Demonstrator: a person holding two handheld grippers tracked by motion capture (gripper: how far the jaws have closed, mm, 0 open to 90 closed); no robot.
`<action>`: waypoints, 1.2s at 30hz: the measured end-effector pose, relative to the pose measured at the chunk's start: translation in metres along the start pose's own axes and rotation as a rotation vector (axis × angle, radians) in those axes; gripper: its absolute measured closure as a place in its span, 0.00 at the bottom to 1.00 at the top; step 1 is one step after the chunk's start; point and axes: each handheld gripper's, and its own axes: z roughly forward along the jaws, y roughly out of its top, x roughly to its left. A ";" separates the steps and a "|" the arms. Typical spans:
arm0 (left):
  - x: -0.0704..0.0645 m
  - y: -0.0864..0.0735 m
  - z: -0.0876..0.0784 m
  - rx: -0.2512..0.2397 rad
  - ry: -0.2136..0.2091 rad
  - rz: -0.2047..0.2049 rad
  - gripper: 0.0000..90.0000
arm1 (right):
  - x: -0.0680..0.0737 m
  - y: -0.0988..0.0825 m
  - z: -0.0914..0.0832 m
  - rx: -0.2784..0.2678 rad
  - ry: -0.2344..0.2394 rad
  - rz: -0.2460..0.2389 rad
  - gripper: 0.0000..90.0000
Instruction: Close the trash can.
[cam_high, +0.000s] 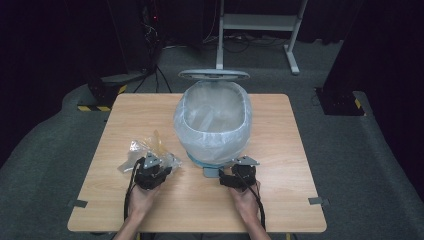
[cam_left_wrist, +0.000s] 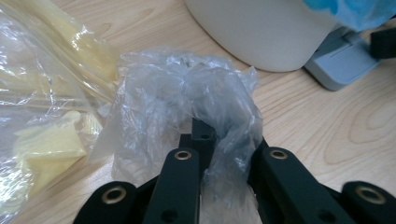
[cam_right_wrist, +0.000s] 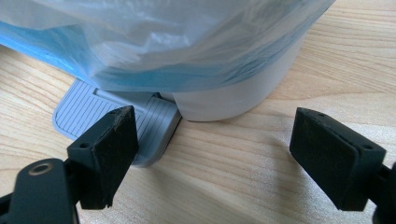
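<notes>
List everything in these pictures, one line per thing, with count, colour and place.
White plastic pedal bin: one, white, table centre, lid up.
Translucent bin liner: one, whitish with a blue edge, folded over the bin's rim.
Grey ribbed foot pedal: one, grey, at the bin's base, in front of the right tongs.
Crumpled clear plastic film: one piece, clear, pinched in the left tongs.
Clear and yellow plastic wrappers: a small heap, on the table left of the bin.
Light wooden table: one, light wood.
Metal stand: one, pale grey, on the floor behind the table.
Left tongs: black, shut on the film.
Right tongs: black, open, nothing between them.
Hands: two, at the near edge.
</notes>
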 end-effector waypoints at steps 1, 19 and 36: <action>0.000 0.001 -0.002 -0.002 -0.006 0.000 0.91 | 0.000 0.000 0.000 -0.001 0.001 0.000 0.17; 0.009 0.022 -0.037 -0.035 -0.048 0.036 0.91 | -0.001 0.000 0.000 0.001 0.010 0.004 0.18; 0.029 0.056 -0.074 -0.121 -0.103 -0.005 0.91 | -0.001 0.000 0.000 0.001 0.010 0.003 0.18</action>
